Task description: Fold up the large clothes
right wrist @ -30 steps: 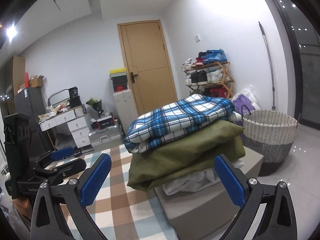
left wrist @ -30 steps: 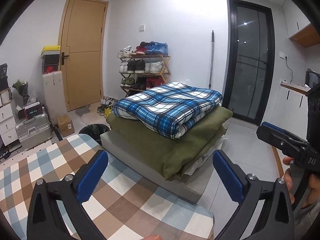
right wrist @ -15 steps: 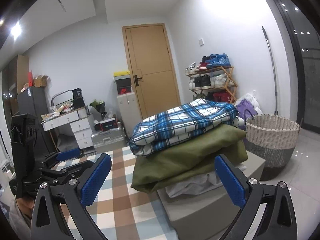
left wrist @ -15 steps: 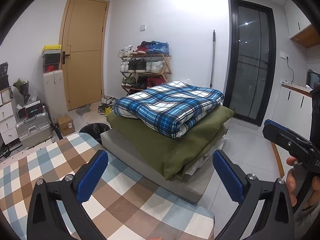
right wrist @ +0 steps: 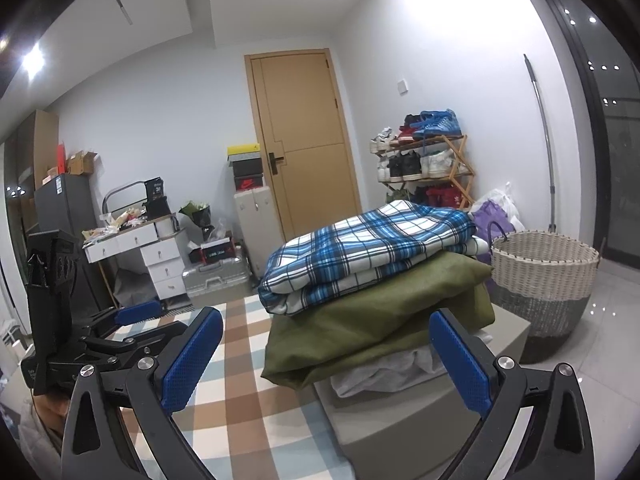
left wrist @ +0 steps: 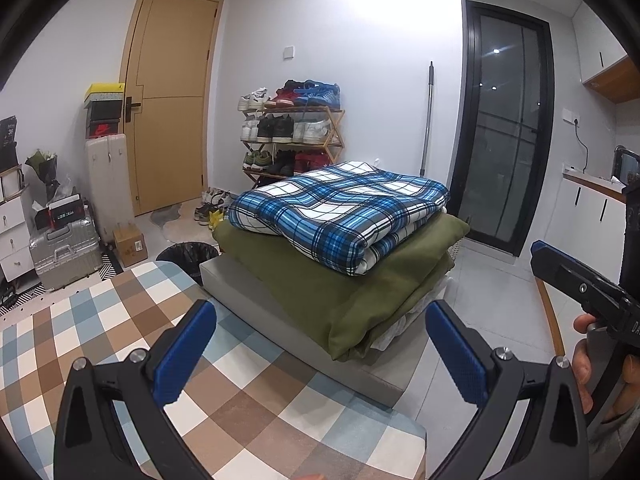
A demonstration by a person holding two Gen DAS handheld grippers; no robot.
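Both grippers idle, nothing held. Left gripper (left wrist: pixel 320 350) jaws spread wide, empty, hovering over the checked cloth (left wrist: pixel 120 340). Right gripper (right wrist: pixel 326 354) same: spread, empty, aimed at the stack from the other side.

Stack sits on a grey pad (left wrist: pixel 256 300) just past the checked cloth: plaid blanket (left wrist: pixel 344 212) on top, folded; green blanket (left wrist: pixel 340 292) under it, also folded; something white (right wrist: pixel 380 376) crumpled at the bottom, edges sticking out. Can't tell what the white item is or whether it's folded.

Progress, my read: the top two look done, or they arrived folded; can't say which. Checked cloth is bare, so no item is laid out for folding right now. Either between items or at the start or end of a cycle.

Left to do, likely: pull the next piece onto the checked cloth, probably the white one, and fold. Wicker basket (right wrist: pixel 544 276) beside the pad; contents not visible from here.
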